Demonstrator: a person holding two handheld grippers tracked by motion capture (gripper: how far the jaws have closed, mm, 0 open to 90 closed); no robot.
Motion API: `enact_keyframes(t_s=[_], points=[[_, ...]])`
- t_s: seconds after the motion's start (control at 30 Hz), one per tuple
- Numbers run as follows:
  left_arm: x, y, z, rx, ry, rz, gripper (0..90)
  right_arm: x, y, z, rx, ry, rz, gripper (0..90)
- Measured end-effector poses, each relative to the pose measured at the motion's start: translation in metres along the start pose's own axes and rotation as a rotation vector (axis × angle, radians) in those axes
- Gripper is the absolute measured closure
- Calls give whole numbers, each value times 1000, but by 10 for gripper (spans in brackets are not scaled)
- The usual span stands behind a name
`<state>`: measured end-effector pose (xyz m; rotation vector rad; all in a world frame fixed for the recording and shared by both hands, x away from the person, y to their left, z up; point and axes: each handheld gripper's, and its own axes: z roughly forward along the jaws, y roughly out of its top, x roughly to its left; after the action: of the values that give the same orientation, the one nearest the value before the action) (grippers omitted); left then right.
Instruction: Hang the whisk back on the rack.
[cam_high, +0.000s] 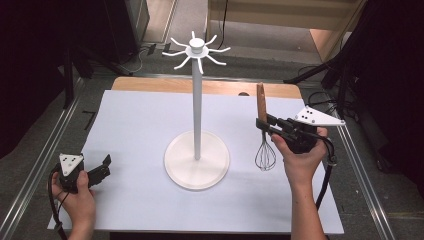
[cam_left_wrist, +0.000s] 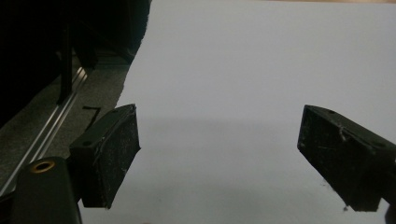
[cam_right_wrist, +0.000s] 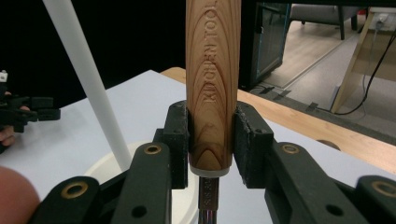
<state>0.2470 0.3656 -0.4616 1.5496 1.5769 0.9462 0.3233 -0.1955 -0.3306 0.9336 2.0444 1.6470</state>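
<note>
The right gripper (cam_high: 262, 125) is clamping a whisk (cam_high: 264, 137) upright by its wooden handle, right of the hook stand (cam_high: 197, 105); tilting risks slippage. The left gripper (cam_high: 102, 167) is resting, jaws apart.

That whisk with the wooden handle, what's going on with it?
A person works at a table with a hand-held gripper in each hand. The right gripper is clamped on the whisk by its wooden handle, holding it upright, wire end down, beside a white stand with hooks on top. The left gripper rests open near the table's corner, holding nothing.
</note>
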Motion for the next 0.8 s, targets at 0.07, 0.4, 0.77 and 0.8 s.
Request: enact_keyframes(t_s=[0.07, 0.4, 0.77, 0.8], points=[[0, 0, 0, -1, 1, 1, 136, 2, 1, -1, -7, 0, 1, 705], [-1, 0, 0, -1, 2, 9, 137, 17, 15, -10, -70, 5, -39, 705], [0, 0, 0, -3, 2, 4, 137, 40, 34, -13, -134, 36, -90, 706], [0, 0, 0, -2, 3, 3, 137, 42, 35, -12, -137, 41, -88, 706]])
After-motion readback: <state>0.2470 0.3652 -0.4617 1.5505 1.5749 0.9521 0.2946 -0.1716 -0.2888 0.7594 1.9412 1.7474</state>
